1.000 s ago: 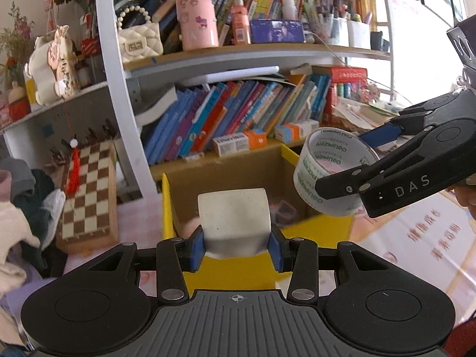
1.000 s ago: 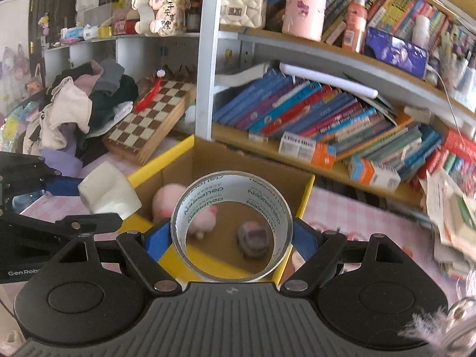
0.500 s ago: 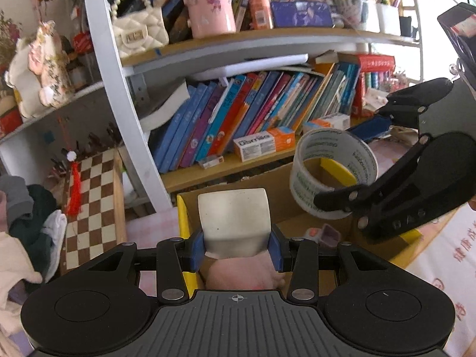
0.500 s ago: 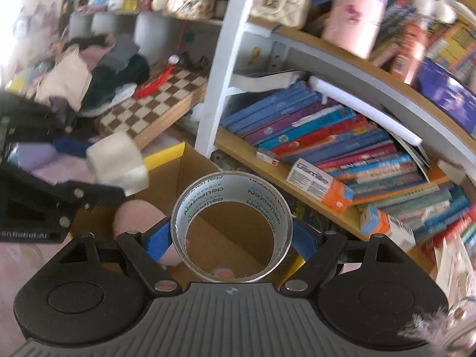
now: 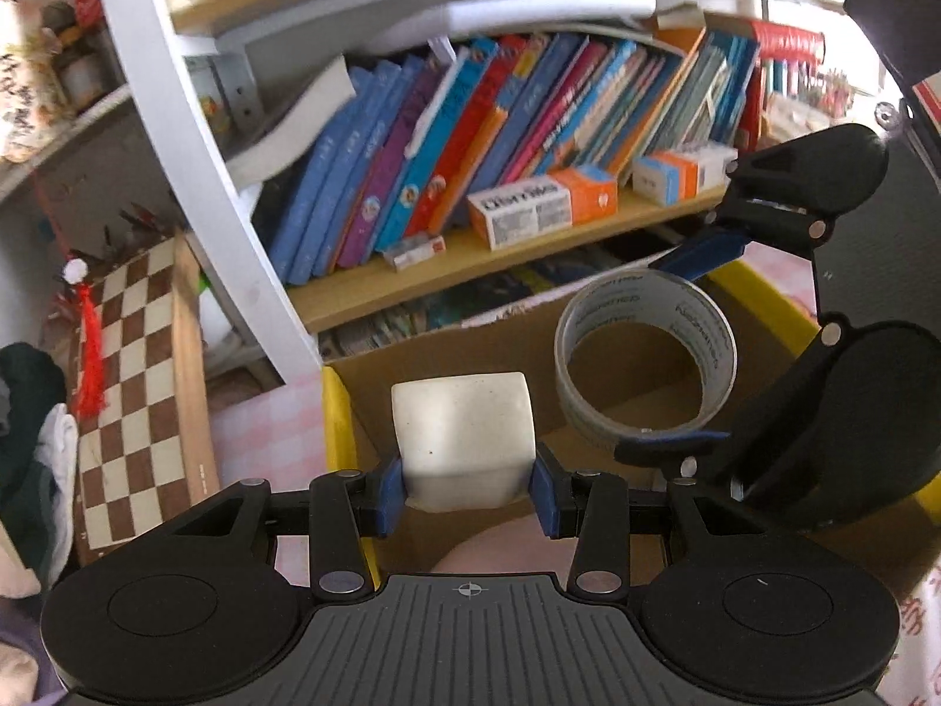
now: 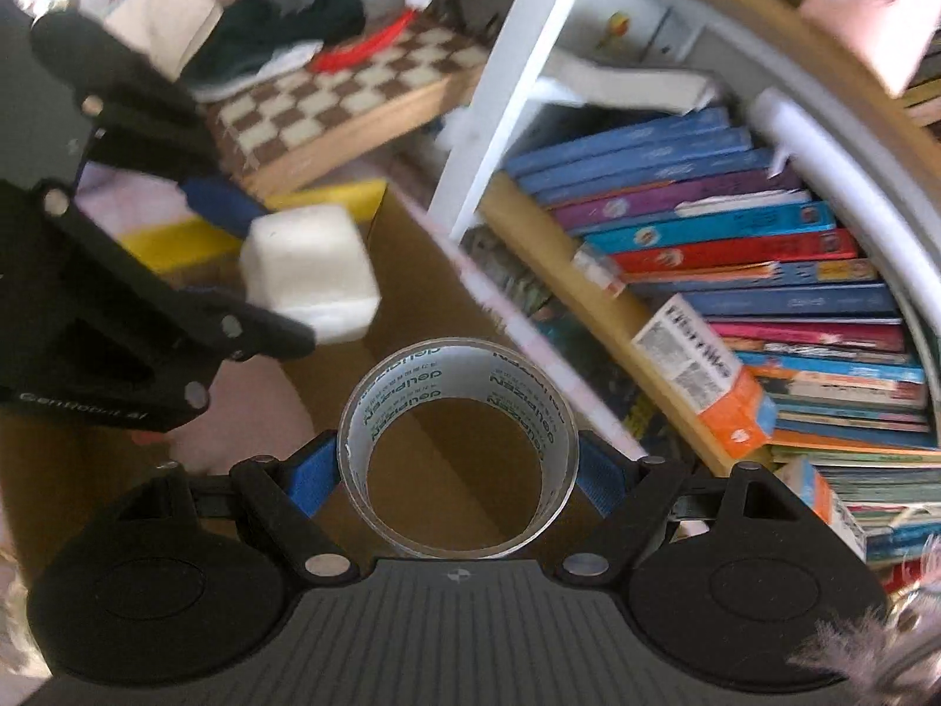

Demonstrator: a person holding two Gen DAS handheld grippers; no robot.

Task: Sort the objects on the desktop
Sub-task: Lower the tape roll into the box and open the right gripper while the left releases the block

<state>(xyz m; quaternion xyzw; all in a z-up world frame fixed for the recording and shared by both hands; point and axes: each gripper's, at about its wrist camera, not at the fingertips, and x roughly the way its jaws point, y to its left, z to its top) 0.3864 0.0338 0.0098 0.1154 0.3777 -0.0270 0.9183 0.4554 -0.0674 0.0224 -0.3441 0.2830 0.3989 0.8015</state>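
Left gripper (image 5: 467, 497) clamps the block (image 5: 463, 441), right gripper (image 6: 459, 470) clamps the tape (image 6: 459, 453), both over the box (image 5: 338, 412), unreleased.

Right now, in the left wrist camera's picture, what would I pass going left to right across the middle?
Chessboard → white shelf post → yellow-edged cardboard box → white block held by the left gripper → tape roll → right gripper holding it.
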